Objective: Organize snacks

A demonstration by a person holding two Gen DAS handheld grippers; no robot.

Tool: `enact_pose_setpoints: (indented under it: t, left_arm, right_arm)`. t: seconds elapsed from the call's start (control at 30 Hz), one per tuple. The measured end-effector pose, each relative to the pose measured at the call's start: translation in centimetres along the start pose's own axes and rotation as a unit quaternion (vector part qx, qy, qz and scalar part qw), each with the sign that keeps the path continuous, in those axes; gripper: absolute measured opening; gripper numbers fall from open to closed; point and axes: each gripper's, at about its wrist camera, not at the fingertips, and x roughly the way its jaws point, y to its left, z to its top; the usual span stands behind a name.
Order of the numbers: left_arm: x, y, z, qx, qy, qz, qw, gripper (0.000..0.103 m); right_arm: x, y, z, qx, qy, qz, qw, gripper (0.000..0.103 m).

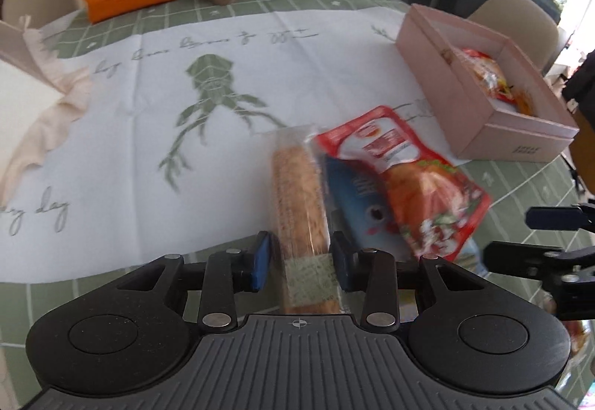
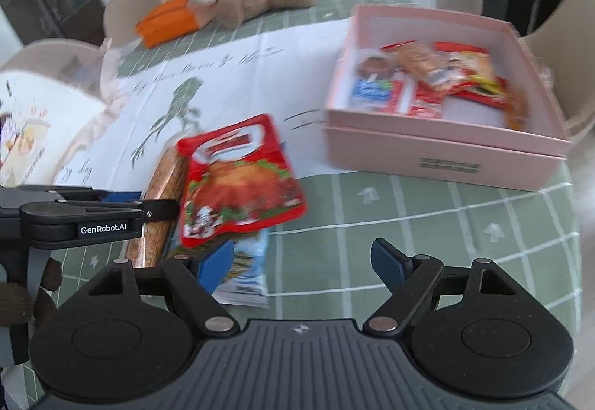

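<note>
The left gripper (image 1: 300, 263) is closing its blue pads on the near end of a long clear-wrapped cracker bar (image 1: 297, 186), which is lying on the tablecloth (image 1: 130, 149) with its right edge tucked just under a red roast-chicken pouch (image 2: 238, 183) and a blue packet (image 1: 353, 205); the bar should be drawn back and lifted level so the pouch is not dragged along. The right gripper (image 2: 303, 266) is hovering with its jaws spread wide and nothing in them, near the blue packet. Further right, the pink box (image 2: 438, 157) is already holding several snacks, with bare floor showing near its front wall as the likely landing spot
</note>
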Motion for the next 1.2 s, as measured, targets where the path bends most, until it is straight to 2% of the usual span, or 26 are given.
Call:
enact_pose_setpoints:
  t: [0.23, 0.4, 0.47, 0.53, 0.63, 0.77, 0.83, 0.97, 1.1, 1.2]
  left_arm:
    - [-0.3, 2.0, -0.3, -0.016, 0.002, 0.005, 0.9999, 0.037]
    - [-0.5, 2.5, -0.3, -0.021, 0.001, 0.003, 0.9998, 0.037]
    - [-0.5, 2.5, -0.4, -0.021, 0.001, 0.003, 0.9998, 0.037]
    - [-0.4, 2.6, -0.3, -0.023, 0.002, 0.003, 0.9997, 0.037]
    - [-0.6, 2.7, -0.2, -0.033, -0.002, 0.002, 0.9995, 0.037]
    - [-2.0, 2.3, 0.7, -0.038, -0.036, 0.009, 0.9986, 0.035]
    - [-2.7, 1.7, 1.5, -0.036, -0.056, -0.001, 0.9977, 0.033]
    - [-2.9, -0.4, 3.6, -0.004, -0.076, -0.03, 0.9966, 0.033]
    - [-1.4, -2.8, 5.9, 0.045, -0.089, -0.023, 0.9947, 0.033]
    - [0.4, -4.3, 7.2, 0.071, -0.078, -0.013, 0.9944, 0.033]
  right_arm:
    - [3.9, 4.1, 1.1, -0.023, 0.021, 0.005, 0.999, 0.082]
    - [4.9, 5.7, 0.7, -0.051, 0.023, -0.009, 0.998, 0.082]
    - [4.5, 5.8, 0.5, -0.059, 0.022, -0.005, 0.998, 0.075]
    - [3.8, 5.6, 0.2, -0.068, 0.021, -0.008, 0.997, 0.059]
    - [2.7, 4.7, -0.4, -0.064, 0.024, -0.012, 0.998, 0.046]
    - [1.2, 3.1, -1.7, -0.044, 0.02, -0.02, 0.999, 0.042]
    - [0.6, 2.4, -2.2, -0.032, 0.018, -0.02, 0.999, 0.042]
    - [0.1, 1.4, -3.2, -0.014, 0.013, -0.022, 1.0, 0.042]
    - [-0.1, 1.0, -3.9, -0.005, 0.007, -0.028, 1.0, 0.042]
    - [-0.4, 1.0, -4.2, -0.004, -0.001, -0.042, 0.999, 0.042]
